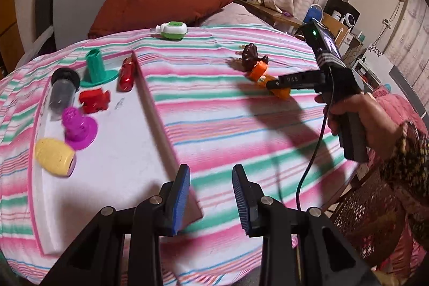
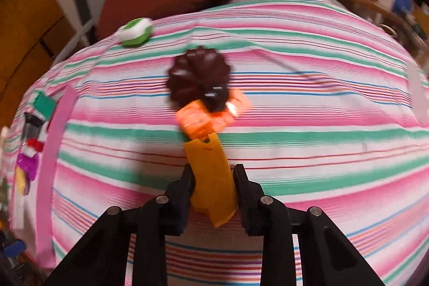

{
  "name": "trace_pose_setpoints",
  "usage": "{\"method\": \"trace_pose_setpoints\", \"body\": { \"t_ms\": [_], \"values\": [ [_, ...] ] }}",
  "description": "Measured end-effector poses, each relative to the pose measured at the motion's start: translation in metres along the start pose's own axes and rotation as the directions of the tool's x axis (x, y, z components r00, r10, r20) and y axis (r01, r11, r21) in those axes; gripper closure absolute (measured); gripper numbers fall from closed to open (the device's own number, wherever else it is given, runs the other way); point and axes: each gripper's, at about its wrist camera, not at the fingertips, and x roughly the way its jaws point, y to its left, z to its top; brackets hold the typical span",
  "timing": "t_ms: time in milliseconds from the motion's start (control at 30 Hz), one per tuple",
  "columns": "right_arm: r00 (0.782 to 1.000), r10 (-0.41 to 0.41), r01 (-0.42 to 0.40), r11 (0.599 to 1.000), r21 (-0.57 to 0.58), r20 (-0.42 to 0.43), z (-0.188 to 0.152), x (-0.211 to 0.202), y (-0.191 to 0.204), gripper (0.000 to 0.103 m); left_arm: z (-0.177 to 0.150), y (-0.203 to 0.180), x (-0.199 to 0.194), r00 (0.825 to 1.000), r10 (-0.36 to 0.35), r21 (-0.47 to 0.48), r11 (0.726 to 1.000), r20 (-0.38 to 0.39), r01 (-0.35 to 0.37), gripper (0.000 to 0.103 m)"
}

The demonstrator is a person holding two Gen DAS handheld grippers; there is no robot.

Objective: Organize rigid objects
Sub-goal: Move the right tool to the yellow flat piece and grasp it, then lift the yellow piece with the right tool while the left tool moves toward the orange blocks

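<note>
The orange piece point(image 2: 211, 178) lies on the striped bed point(image 2: 321, 152), its far end touching the brown flower mould point(image 2: 198, 77). The right tongs point(image 2: 213, 186) straddle it, apparently clenched on its sides, likely to carry it off. The white tray point(image 1: 112, 165), left of the orange piece, already holds sorted toys. The left tongs point(image 1: 211, 195) hover released over the tray's edge, probably waiting their turn
</note>
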Motion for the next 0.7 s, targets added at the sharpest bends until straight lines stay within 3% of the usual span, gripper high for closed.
{"method": "trace_pose_setpoints", "body": {
  "t_ms": [133, 500, 700],
  "values": [
    [1.0, -0.001, 0.002, 0.998, 0.057, -0.014, 0.0, 0.0, -0.01, 0.073, 0.012, -0.01, 0.009, 1.0, -0.012, -0.005, 1.0, 0.013, 0.012, 0.071],
    [0.998, -0.057, 0.057, 0.998, 0.002, -0.026, -0.003, -0.004, 0.0, 0.073, 0.023, -0.016, 0.01, 0.998, 0.025, -0.018, 1.0, 0.051, -0.024, 0.071],
    [0.996, -0.078, 0.083, 0.991, 0.104, -0.052, -0.005, -0.007, -0.025, 0.073, 0.025, -0.012, 0.013, 0.998, 0.031, -0.043, 0.999, 0.051, -0.029, 0.071]
  ]
}}
